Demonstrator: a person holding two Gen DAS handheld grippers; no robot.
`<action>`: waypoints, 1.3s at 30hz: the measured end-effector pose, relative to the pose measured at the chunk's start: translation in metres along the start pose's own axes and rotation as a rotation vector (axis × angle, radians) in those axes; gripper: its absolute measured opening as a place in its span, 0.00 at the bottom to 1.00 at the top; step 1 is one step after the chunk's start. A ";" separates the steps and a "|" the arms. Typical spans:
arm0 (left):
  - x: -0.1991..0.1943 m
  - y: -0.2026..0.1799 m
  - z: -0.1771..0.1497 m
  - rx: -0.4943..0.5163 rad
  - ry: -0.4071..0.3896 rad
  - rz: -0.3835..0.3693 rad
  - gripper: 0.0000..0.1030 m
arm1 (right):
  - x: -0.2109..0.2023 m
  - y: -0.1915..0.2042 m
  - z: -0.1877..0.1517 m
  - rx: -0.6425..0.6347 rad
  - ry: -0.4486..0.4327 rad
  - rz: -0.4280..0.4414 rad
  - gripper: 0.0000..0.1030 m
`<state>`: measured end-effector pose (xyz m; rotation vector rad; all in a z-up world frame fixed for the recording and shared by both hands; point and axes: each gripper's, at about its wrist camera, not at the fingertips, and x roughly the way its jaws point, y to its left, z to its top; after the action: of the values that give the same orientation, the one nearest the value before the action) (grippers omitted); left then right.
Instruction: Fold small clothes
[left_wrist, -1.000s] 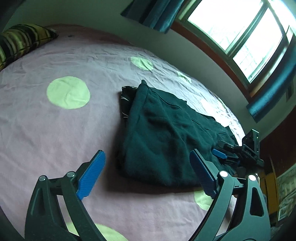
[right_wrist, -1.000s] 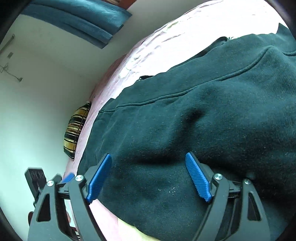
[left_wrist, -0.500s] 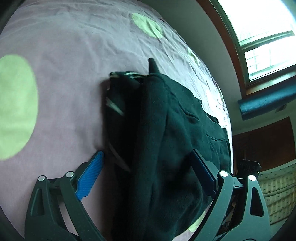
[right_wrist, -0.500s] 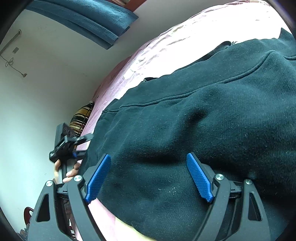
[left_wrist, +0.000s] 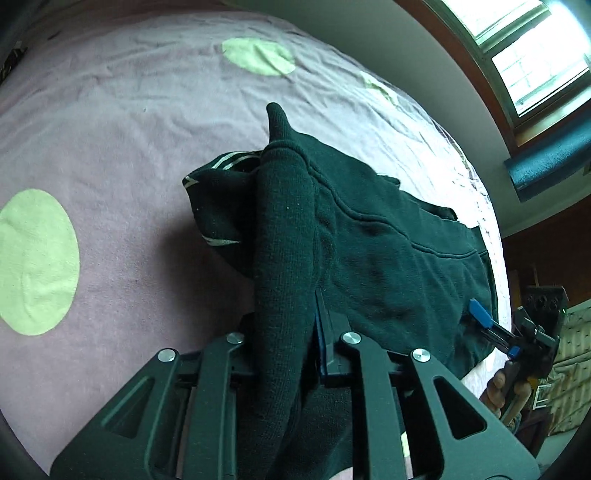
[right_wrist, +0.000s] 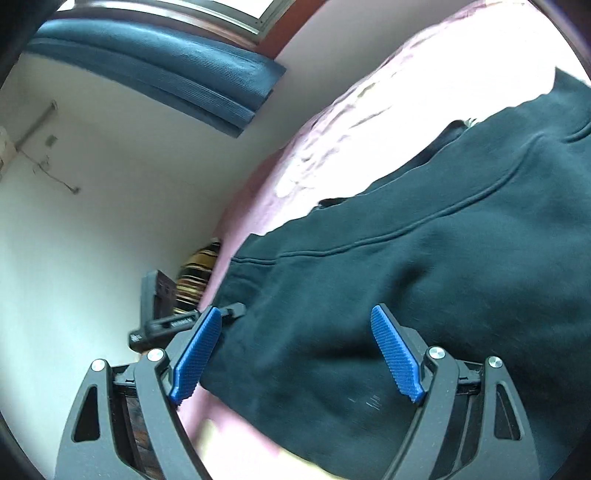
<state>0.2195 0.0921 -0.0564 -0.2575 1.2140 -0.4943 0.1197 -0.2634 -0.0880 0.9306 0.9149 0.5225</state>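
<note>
On the pink bedsheet (left_wrist: 122, 155) with green dots lies our dark green sweatshirt (left_wrist: 388, 258). Our left gripper (left_wrist: 295, 339) pinches its thick folded edge; our right gripper (right_wrist: 295, 354) hovers spread above the cloth's near hem.

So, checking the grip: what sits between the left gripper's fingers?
A thick fold of the dark green garment, pinched by the left gripper; the left wrist view shows it.

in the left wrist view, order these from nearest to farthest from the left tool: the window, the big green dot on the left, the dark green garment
1. dark green garment: clamped in the left tool, a fold running up the middle.
2. big green dot: on the pink bedsheet, off to the left.
3. window: far top right, beyond the bed.
</note>
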 end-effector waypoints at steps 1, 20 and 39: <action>-0.004 -0.003 0.001 -0.001 -0.006 -0.003 0.16 | 0.010 -0.005 0.002 0.014 0.020 -0.013 0.80; -0.040 -0.134 0.005 0.085 -0.076 0.017 0.15 | -0.016 -0.004 -0.024 0.061 0.069 0.025 0.77; 0.119 -0.363 -0.055 0.404 -0.135 0.539 0.14 | -0.195 -0.079 -0.056 0.160 -0.141 -0.025 0.78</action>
<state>0.1169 -0.2777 -0.0118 0.3710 0.9739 -0.2350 -0.0311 -0.4212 -0.0863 1.0857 0.8478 0.3610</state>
